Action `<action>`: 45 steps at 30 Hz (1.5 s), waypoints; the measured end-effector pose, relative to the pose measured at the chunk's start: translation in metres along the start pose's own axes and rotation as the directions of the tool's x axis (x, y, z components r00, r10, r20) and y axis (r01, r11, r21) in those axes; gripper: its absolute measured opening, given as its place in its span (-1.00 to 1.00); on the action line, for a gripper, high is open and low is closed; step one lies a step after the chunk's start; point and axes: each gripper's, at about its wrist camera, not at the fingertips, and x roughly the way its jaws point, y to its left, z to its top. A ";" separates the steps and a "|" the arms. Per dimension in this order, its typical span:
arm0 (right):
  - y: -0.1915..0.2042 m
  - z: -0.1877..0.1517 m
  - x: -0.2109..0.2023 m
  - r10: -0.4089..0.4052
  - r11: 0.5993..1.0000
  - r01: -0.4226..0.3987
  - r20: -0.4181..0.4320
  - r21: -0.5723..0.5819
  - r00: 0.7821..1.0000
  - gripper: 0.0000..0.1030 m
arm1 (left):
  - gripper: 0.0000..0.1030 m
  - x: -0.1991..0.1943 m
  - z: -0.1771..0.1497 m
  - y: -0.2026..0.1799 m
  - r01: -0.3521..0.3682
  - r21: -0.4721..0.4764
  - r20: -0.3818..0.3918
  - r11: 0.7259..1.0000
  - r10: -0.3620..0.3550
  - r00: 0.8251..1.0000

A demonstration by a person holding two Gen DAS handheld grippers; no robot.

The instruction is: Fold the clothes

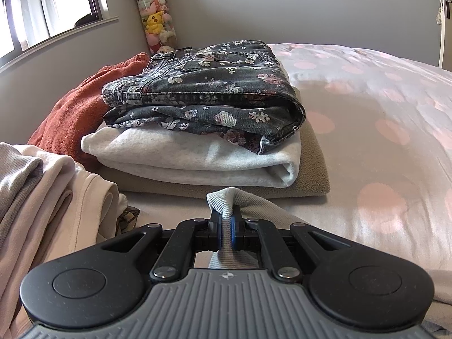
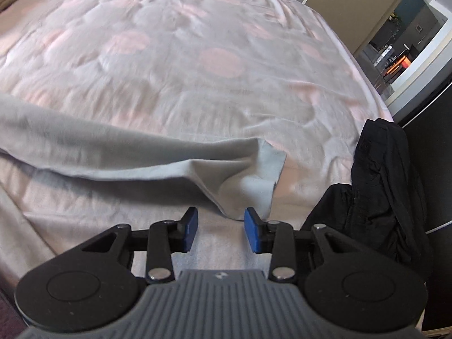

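We list, largest first: the bed point(image 1: 367, 90), spread under both grippers. Ahead of our left gripper point(image 1: 225, 233), a folded stack: tan blanket point(image 1: 313, 163), white sweatshirt point(image 1: 183, 155), floral jeans point(image 1: 203, 90) on top; rust garment point(image 1: 76, 113) behind-left; cream pile point(image 1: 56, 183) at left. Right of our right gripper point(image 2: 221, 231), a black garment point(image 2: 378, 186). The grey garment point(image 2: 127, 152): our left gripper clamps its ribbed edge; our right gripper's jaws stand apart, pads just short of its corner.
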 end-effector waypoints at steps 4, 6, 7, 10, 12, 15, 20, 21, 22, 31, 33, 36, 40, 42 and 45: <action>-0.003 0.002 0.013 -0.051 0.998 0.050 0.022 0.034 0.998 -0.73 | -0.92 0.001 0.001 0.000 0.003 -0.011 -0.003 1.000 -0.003 1.000; -0.008 0.004 0.012 -0.068 0.994 0.064 0.044 0.085 0.997 -0.94 | -0.92 0.001 0.001 0.002 0.006 -0.024 -0.004 1.000 -0.006 1.000; -0.010 0.005 0.010 -0.078 0.991 0.071 0.055 0.113 0.995 -0.95 | -0.92 -0.001 0.001 0.003 0.009 -0.035 -0.002 0.999 -0.009 1.000; -0.023 0.009 -0.011 -0.125 0.968 0.098 0.109 0.231 0.986 -0.97 | -0.92 -0.010 0.001 0.008 0.023 -0.066 0.013 0.998 -0.023 1.000; -0.031 0.012 -0.029 -0.161 0.953 0.118 0.137 0.280 0.977 -0.97 | -0.92 -0.019 0.000 0.013 0.038 -0.087 0.028 0.995 -0.036 0.999; -0.038 0.014 -0.060 -0.214 0.934 0.148 0.177 0.325 0.961 -0.97 | -0.92 -0.037 0.000 0.022 0.072 -0.125 0.064 0.990 -0.064 0.996; -0.048 0.012 -0.110 -0.310 0.902 0.216 0.214 0.373 0.926 -0.98 | -0.92 -0.069 0.001 0.032 0.140 -0.156 0.145 0.978 -0.118 0.982; -0.052 0.011 -0.119 -0.331 0.892 0.230 0.216 0.390 0.919 -0.98 | -0.92 -0.074 0.001 0.033 0.157 -0.157 0.157 0.975 -0.133 0.979; -0.058 0.010 -0.127 -0.348 0.881 0.241 0.213 0.406 0.913 -0.98 | -0.92 -0.079 0.001 0.034 0.174 -0.157 0.168 0.972 -0.147 0.975; -0.088 0.019 -0.088 -0.454 0.825 0.416 0.009 0.383 0.891 -1.00 | -0.92 -0.053 0.013 -0.003 0.173 -0.006 0.057 0.985 -0.172 0.983; -0.095 0.028 -0.065 -0.463 0.812 0.439 -0.032 0.386 0.886 -1.00 | -0.92 -0.043 0.019 -0.012 0.162 0.020 0.059 0.987 -0.163 0.985; -0.106 0.046 -0.035 -0.430 0.815 0.415 -0.056 0.404 0.901 -1.00 | -0.92 -0.027 0.026 -0.024 0.168 0.038 0.053 0.985 -0.169 0.984; -0.094 0.068 -0.004 -0.272 0.910 0.255 0.005 0.328 0.962 -1.00 | -0.92 -0.011 0.020 -0.041 0.125 0.077 0.041 0.989 -0.128 0.991; -0.082 0.072 0.007 -0.211 0.947 0.202 0.009 0.250 0.977 -0.97 | -0.92 -0.006 0.016 -0.044 0.111 0.100 0.030 0.989 -0.115 0.993; -0.077 0.069 0.014 -0.143 0.970 0.138 0.011 0.203 0.990 -0.79 | -0.92 -0.006 0.013 -0.041 0.113 0.117 0.029 0.987 -0.117 0.993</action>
